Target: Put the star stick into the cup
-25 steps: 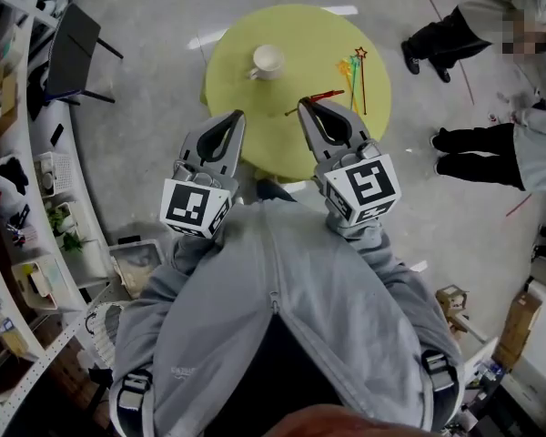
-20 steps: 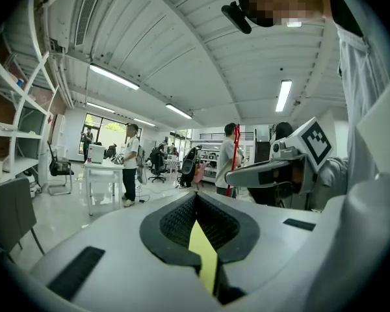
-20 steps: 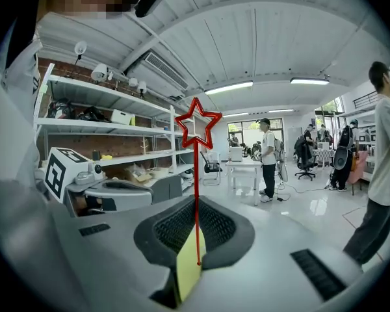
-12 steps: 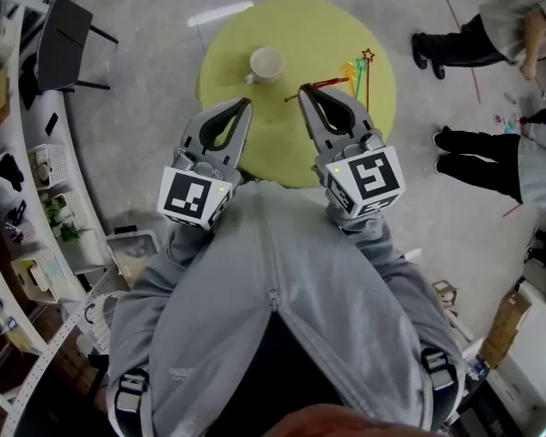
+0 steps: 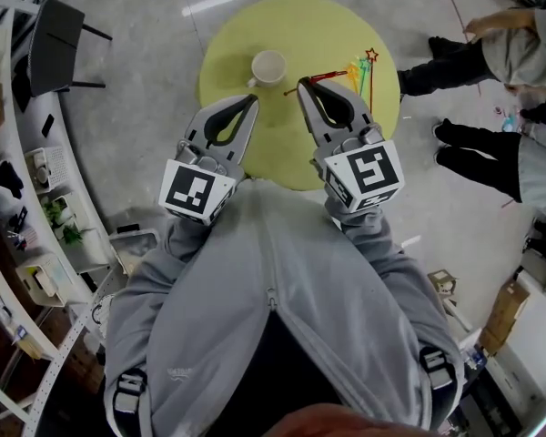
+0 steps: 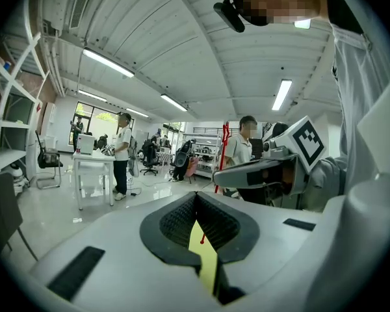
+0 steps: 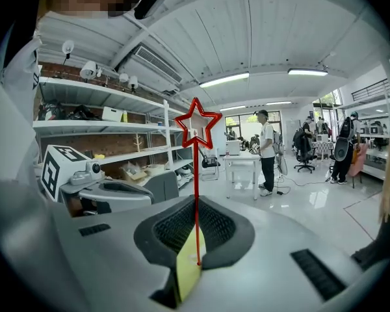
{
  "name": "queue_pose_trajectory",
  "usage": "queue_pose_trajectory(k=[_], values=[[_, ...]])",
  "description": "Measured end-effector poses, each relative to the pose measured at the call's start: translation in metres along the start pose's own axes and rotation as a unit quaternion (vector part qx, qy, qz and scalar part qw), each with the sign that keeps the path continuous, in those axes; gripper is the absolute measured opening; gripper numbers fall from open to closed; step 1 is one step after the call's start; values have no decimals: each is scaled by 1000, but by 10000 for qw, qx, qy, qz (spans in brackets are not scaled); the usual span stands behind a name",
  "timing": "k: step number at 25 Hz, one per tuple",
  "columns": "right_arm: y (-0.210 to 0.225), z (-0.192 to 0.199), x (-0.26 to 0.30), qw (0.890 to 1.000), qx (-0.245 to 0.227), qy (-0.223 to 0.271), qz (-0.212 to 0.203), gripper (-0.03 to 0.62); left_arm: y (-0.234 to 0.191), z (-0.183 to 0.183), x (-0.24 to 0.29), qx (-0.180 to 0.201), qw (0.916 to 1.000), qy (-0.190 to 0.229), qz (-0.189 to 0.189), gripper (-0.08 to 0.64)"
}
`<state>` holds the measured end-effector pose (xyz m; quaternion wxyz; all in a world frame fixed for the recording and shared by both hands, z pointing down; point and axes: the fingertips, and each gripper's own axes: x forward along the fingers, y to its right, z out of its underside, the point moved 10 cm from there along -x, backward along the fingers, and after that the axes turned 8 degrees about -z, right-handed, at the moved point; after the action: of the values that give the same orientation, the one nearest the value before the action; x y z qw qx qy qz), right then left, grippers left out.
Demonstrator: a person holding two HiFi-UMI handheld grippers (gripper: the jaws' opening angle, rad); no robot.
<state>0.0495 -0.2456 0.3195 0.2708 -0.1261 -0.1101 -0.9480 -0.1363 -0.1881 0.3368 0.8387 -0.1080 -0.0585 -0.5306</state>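
Grey workshop floor (image 5: 146,44) surrounds a round yellow table (image 5: 309,25), and both grippers are held over its near part, pointing away from the person. Of the two, the right gripper (image 5: 304,84) has its jaws pressed together on the red star stick (image 5: 325,77). Its own view shows that stick (image 7: 196,187) pinched at the jaw tips, the outlined star standing well above them and the plain end reaching a little below. From the head view the stick's long axis runs crosswise to the jaws, poking out to both sides of the tips. By contrast the left gripper (image 5: 252,100) is closed on nothing, its tips touching, with only yellow tabletop showing through the loop behind them.

The white cup (image 5: 268,65) stands upright on the table, mouth open upward, ahead of the right gripper's tips and to their left, near but not touching. It looks about as near to the left gripper's tips. Several other star sticks (image 5: 362,66) lie together toward the table's right side, well apart from the cup.

As I judge it, the coming move is a short carry forward and left until the plain end sits over the cup's mouth, then a lowering — the stick is in the grip, not yet in the cup
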Motion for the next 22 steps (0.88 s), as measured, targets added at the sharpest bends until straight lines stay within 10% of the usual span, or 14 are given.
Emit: queue_pose_trajectory(k=[22], values=[[73, 65, 97, 9989, 280, -383, -12, 37, -56, 66, 86, -105, 9986, -436, 292, 17]])
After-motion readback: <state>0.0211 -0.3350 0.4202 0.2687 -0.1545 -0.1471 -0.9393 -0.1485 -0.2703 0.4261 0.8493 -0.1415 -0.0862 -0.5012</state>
